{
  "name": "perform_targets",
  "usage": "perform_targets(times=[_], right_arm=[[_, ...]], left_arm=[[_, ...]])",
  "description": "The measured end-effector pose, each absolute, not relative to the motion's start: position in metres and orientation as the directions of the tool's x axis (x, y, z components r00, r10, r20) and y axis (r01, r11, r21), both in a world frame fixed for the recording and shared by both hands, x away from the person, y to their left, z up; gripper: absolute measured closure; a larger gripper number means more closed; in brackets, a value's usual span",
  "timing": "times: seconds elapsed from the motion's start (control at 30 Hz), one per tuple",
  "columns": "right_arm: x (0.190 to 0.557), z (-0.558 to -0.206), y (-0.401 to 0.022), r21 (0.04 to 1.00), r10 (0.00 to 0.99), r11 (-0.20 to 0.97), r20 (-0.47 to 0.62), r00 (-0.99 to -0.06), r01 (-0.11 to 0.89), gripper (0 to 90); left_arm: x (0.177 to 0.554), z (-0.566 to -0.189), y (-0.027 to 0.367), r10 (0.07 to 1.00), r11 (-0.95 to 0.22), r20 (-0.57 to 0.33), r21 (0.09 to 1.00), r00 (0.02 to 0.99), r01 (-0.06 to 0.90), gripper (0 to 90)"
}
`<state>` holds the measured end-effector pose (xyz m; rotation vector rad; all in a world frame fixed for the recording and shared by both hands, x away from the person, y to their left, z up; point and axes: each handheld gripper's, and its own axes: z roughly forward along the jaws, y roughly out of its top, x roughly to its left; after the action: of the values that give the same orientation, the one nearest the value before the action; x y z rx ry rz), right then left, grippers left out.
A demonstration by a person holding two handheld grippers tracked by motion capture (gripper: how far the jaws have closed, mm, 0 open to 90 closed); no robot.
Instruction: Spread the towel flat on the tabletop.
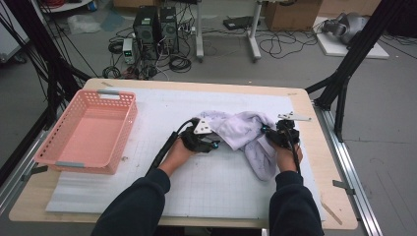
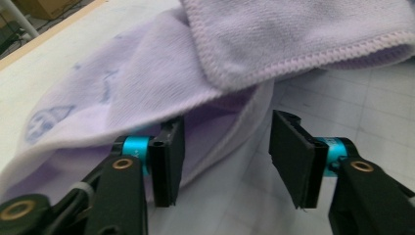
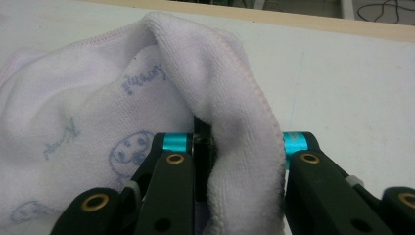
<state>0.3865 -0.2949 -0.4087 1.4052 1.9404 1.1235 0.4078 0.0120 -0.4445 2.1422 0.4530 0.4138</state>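
High view: we see the towel (image 1: 246, 135) bunched mid-worktop (image 1: 206, 191), hiding both grippers' tips; a pink basket (image 1: 88, 130) sits well left. Left gripper view: the left gripper (image 2: 222, 156) gapes, cloth edge between its jaws, untouched. Right gripper view: the right gripper (image 3: 240, 166) pinches a thick fold, burying its pads

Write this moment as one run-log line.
right gripper: shut on towel | left gripper: open at towel edge | basket: empty

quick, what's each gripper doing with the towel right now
Left gripper: open, jaws apart at the edge of the towel, nothing pinched.
Right gripper: shut on a thick fold of the towel.
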Motion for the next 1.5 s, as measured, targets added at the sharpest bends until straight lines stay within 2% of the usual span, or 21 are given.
perform_targets(times=[0.07, 0.13, 0.2, 0.47, 0.6, 0.77, 0.87, 1.0, 1.1, 1.2, 1.33, 1.43, 1.47, 1.5], right_arm=[[0.386, -0.408, -0.295, 0.839, 0.933, 0.126, 0.081, -0.349, 0.530, 74.2], [0.385, -0.408, -0.295, 0.839, 0.931, 0.129, 0.081, -0.355, 0.529, 74.3], [0.385, -0.407, -0.295, 0.840, 0.929, 0.136, 0.076, -0.362, 0.525, 74.3], [0.382, -0.404, -0.289, 0.844, 0.924, 0.162, 0.053, -0.379, 0.512, 74.8], [0.381, -0.402, -0.281, 0.843, 0.910, 0.181, 0.052, -0.412, 0.506, 75.2], [0.375, -0.392, -0.259, 0.839, 0.854, 0.267, 0.021, -0.519, 0.474, 75.4], [0.374, -0.385, -0.248, 0.830, 0.810, 0.314, 0.018, -0.586, 0.461, 75.5], [0.378, -0.379, -0.236, 0.823, 0.742, 0.352, 0.045, -0.669, 0.445, 75.7], [0.385, -0.379, -0.229, 0.812, 0.716, 0.375, 0.054, -0.696, 0.448, 75.7], [0.396, -0.383, -0.226, 0.802, 0.715, 0.380, 0.061, -0.696, 0.461, 75.7], [0.415, -0.387, -0.223, 0.792, 0.756, 0.377, 0.036, -0.654, 0.479, 75.9], [0.426, -0.389, -0.221, 0.791, 0.794, 0.370, 0.001, -0.607, 0.486, 75.8], [0.429, -0.390, -0.221, 0.791, 0.811, 0.359, -0.002, -0.585, 0.495, 75.8], [0.433, -0.392, -0.222, 0.782, 0.841, 0.341, -0.006, -0.540, 0.522, 75.7]], left_arm=[[0.408, -0.445, 0.007, 0.452, -0.559, 0.099, 0.806, 0.887, 0.195, 62.3], [0.406, -0.448, 0.005, 0.436, -0.587, 0.083, 0.781, 0.896, 0.213, 80.7], [0.403, -0.447, 0.009, 0.442, -0.578, 0.058, 0.782, 0.895, 0.235, 87.0], [0.385, -0.426, 0.058, 0.431, -0.479, -0.031, 0.839, 0.902, 0.258, 87.7], [0.366, -0.415, 0.087, 0.407, -0.434, -0.041, 0.870, 0.912, 0.233, 87.8], [0.337, -0.407, 0.117, 0.347, -0.438, -0.039, 0.877, 0.937, 0.198, 87.6], [0.321, -0.403, 0.135, 0.320, -0.401, -0.060, 0.896, 0.945, 0.193, 87.7], [0.304, -0.395, 0.155, 0.259, -0.313, -0.111, 0.930, 0.960, 0.192, 87.7], [0.295, -0.389, 0.170, 0.208, -0.247, -0.132, 0.951, 0.969, 0.183, 87.8], [0.298, -0.388, 0.178, 0.266, -0.221, -0.130, 0.956, 0.955, 0.192, 87.7], [0.315, -0.392, 0.176, 0.426, -0.208, -0.131, 0.949, 0.895, 0.237, 87.6], [0.330, -0.397, 0.168, 0.607, -0.225, -0.100, 0.930, 0.788, 0.292, 87.3], [0.335, -0.401, 0.164, 0.678, -0.258, -0.062, 0.913, 0.733, 0.316, 86.7], [0.338, -0.403, 0.162, 0.711, -0.263, -0.053, 0.905, 0.702, 0.334, 80.7]])
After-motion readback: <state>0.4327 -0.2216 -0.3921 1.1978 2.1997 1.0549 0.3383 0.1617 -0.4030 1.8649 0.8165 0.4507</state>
